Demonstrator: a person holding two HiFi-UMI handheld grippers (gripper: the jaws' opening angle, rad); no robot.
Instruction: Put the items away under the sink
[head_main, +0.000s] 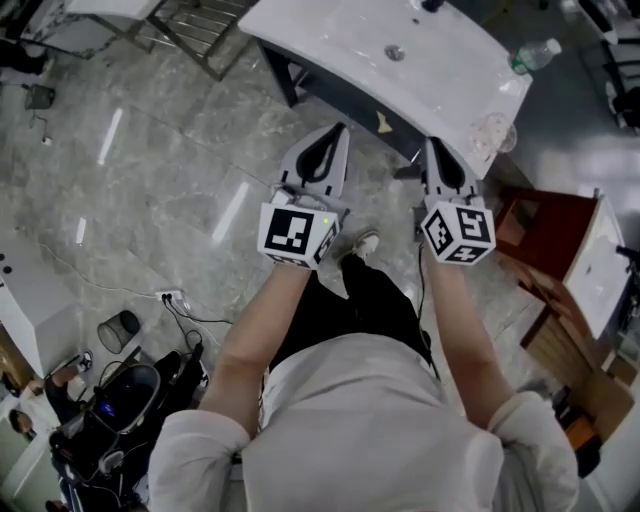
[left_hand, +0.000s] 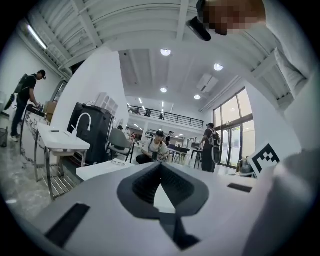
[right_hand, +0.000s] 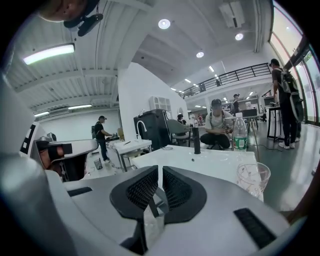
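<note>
Left tongs (left_hand: 160, 165), right tongs (right_hand: 160, 169) together; shoe (head_main: 365, 243) visible in head view only.

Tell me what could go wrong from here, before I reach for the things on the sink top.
The clear glass stands right at the sink top's front corner, on the right gripper's side; a nudge could knock it off. Both the right and the left gripper are shut and empty, so reaching in like this may push the tall bottle over rather than grip it.
</note>
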